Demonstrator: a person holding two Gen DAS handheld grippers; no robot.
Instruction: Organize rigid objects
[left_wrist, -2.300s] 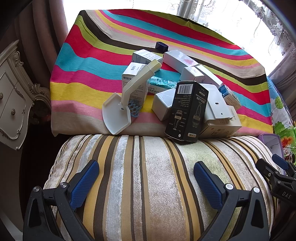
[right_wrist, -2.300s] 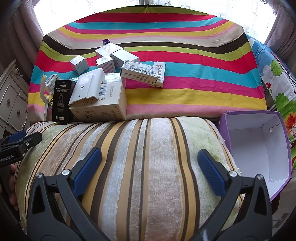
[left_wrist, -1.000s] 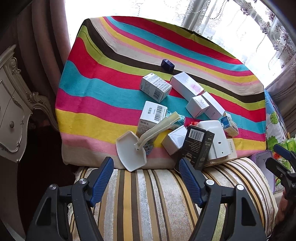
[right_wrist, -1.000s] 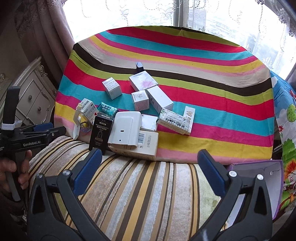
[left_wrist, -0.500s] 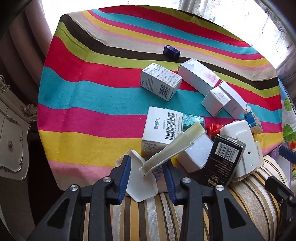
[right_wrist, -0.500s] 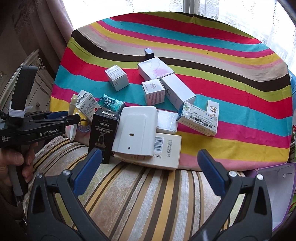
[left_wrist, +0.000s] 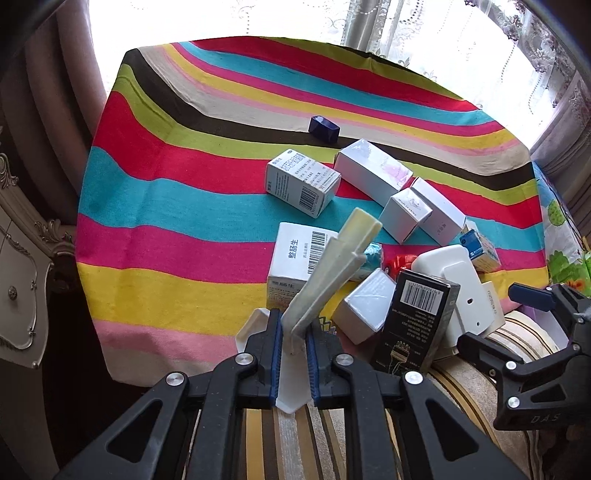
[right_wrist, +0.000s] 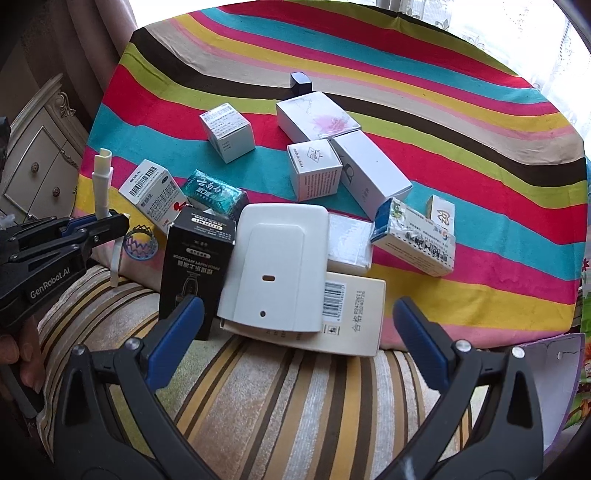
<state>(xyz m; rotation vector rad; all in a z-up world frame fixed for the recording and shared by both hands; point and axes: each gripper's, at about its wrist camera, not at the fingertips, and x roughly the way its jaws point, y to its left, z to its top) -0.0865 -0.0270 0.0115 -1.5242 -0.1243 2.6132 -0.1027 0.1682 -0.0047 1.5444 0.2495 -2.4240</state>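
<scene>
1. The left gripper (left_wrist: 291, 354) is clamped on the one white plastic stand (left_wrist: 325, 280), whose arm tilts up and away ahead of it.
2. Right of the stand are one black box (left_wrist: 417, 325) and one white plastic housing (right_wrist: 277, 266); beyond lie about ten cartons on the striped table (left_wrist: 184, 206).
3. The right gripper (right_wrist: 295, 332) has its jaws wide apart, just short of the housing.
4. Only the right wrist view shows the purple box (right_wrist: 554, 387), low to the right.
</scene>
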